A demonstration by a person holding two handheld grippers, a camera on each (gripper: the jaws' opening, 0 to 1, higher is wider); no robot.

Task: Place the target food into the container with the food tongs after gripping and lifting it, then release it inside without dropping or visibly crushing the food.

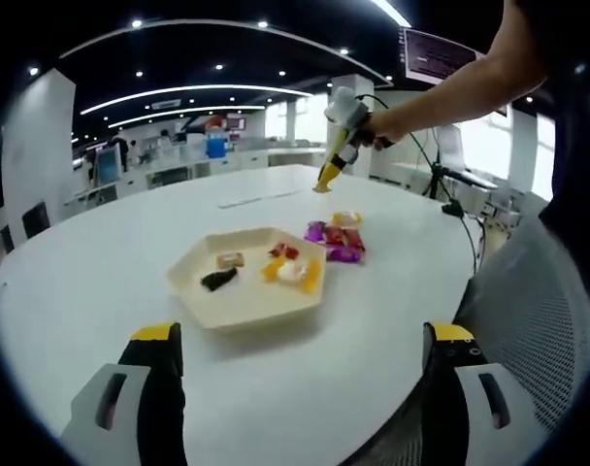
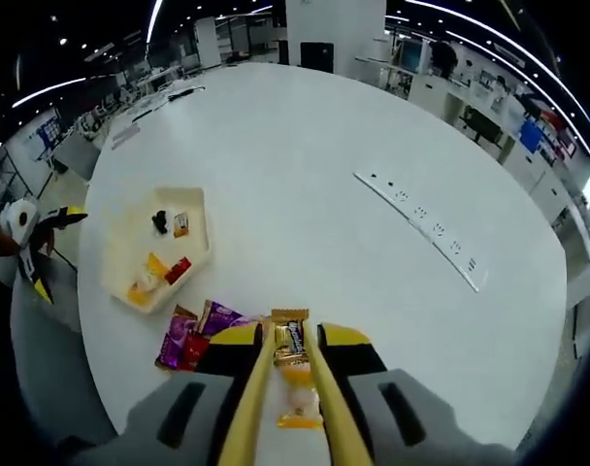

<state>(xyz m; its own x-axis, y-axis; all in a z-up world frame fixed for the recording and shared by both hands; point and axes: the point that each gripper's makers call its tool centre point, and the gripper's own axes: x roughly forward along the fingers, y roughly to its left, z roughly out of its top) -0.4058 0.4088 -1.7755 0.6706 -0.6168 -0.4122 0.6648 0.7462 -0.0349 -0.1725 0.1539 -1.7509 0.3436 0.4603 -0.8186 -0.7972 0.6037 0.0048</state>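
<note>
On the round white bench [image 1: 101,252], my left gripper [image 1: 305,374] hangs with jaws spread wide, holding nothing, short of the cream tray [image 1: 248,291] with its few snacks. My right gripper [image 2: 293,388] is clenched on yellow tongs [image 2: 251,408], raised above the bench. Under the tong arms a gold-wrapped snack [image 2: 293,340] lies flat on the bench, just beside a heap of purple and red wrappers [image 2: 193,335] near the tray.

Round white table [image 1: 130,243], grey mesh chair [image 1: 538,311], recessed socket strip [image 2: 421,228]
</note>
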